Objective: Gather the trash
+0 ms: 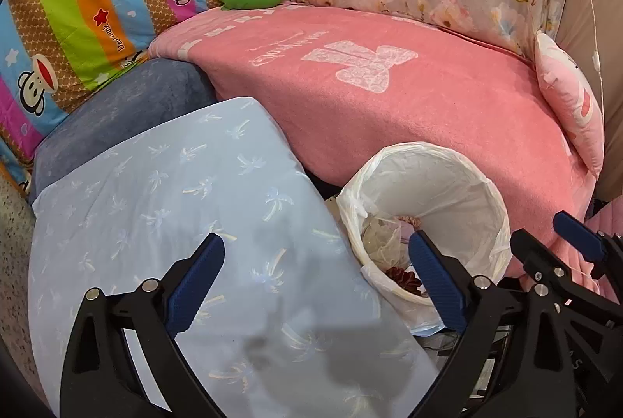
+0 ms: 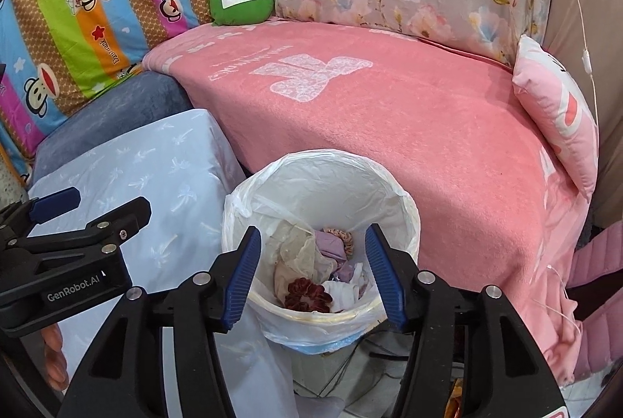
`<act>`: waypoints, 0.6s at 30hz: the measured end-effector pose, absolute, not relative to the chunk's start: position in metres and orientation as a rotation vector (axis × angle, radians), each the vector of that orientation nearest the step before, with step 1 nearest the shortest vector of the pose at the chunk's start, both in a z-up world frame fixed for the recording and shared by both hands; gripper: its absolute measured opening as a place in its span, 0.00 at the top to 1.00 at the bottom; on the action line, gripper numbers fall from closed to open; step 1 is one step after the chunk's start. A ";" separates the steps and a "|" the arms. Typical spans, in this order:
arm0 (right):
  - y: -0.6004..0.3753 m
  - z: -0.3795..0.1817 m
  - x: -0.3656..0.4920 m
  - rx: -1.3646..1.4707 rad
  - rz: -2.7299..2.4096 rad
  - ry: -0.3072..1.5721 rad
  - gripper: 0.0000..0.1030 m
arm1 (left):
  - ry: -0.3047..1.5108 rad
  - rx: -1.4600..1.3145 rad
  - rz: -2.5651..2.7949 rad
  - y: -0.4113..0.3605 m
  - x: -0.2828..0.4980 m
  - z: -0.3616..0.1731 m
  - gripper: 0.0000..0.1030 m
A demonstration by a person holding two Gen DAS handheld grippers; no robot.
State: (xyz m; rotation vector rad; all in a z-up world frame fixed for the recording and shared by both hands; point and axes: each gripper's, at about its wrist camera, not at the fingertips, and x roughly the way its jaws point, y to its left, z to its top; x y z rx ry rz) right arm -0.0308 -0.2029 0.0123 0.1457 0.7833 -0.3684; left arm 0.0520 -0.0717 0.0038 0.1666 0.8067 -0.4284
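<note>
A white trash bin (image 2: 405,211) lined with a white plastic bag stands on the floor between a pale blue cushion and a pink sofa; it also shows in the left wrist view (image 1: 494,207). Inside lie crumpled trash: a beige wrapper (image 2: 300,254), a dark red scrunchie (image 2: 307,295), lilac and white scraps. My right gripper (image 2: 311,274) is open and empty, directly above the bin mouth. My left gripper (image 1: 315,281) is open and empty, over the blue cushion's right edge beside the bin. The left gripper also shows in the right wrist view (image 2: 97,209).
A pale blue cushion with palm prints (image 1: 175,223) lies left of the bin. A pink blanket (image 2: 389,114) covers the sofa seat. A green round pillow (image 2: 241,3) and a pink pillow (image 2: 557,114) sit on it. A thin white cable (image 2: 584,40) hangs at right.
</note>
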 end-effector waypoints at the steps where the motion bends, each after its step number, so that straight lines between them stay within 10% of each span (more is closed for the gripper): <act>1: -0.202 0.012 -0.032 0.143 -0.370 0.783 0.44 | 0.807 0.171 -0.424 -0.071 0.051 0.003 0.11; 18: -0.201 0.004 -0.038 0.149 -0.372 0.799 0.18 | 0.826 0.193 -0.388 -0.067 0.046 -0.008 0.11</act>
